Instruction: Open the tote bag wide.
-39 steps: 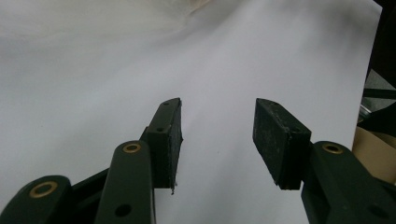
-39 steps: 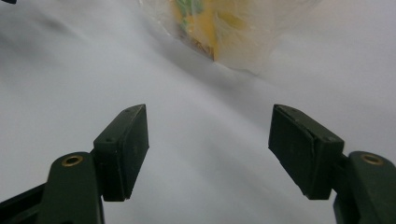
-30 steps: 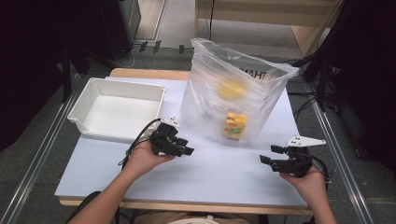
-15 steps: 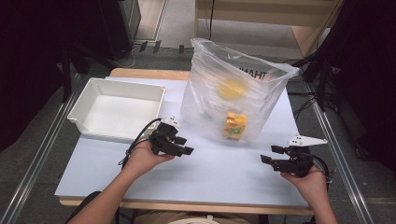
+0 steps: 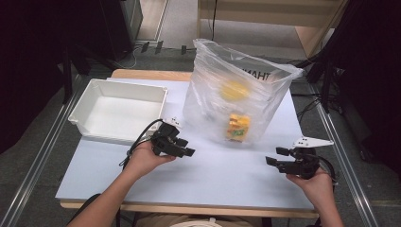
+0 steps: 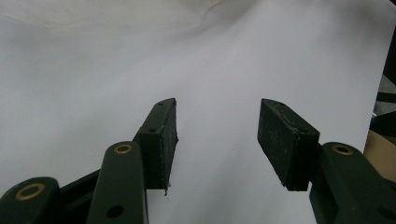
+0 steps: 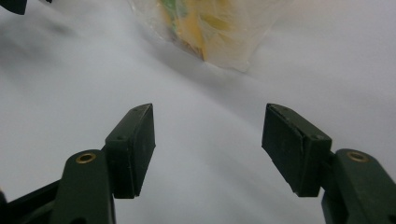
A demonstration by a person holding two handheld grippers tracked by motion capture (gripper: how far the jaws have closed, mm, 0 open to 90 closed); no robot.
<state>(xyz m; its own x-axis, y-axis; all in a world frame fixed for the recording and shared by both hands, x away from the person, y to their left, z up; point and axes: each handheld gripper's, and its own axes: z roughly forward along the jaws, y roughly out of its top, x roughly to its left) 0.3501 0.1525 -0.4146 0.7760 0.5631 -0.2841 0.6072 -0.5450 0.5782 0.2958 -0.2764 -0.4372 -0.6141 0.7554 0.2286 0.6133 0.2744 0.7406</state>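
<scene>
A clear plastic bag (image 5: 241, 90) stands upright at the back middle of the pale table (image 5: 227, 175). Inside it lie a round yellow item (image 5: 235, 90) and a yellow and green packet (image 5: 238, 126). My left gripper (image 5: 185, 147) rests low over the table in front of the bag's left side, open (image 6: 217, 135) with nothing between its jaws. My right gripper (image 5: 273, 157) hovers at the front right, also open (image 7: 208, 140) and empty, pointing toward the bag (image 7: 219, 28).
A white rectangular tub (image 5: 118, 109) sits at the back left of the table, just behind my left hand. Metal rails (image 5: 42, 156) run along both sides of the table. Cables lie on the floor behind.
Both hands hold almost still; the right gripper has drifted very slightly.
</scene>
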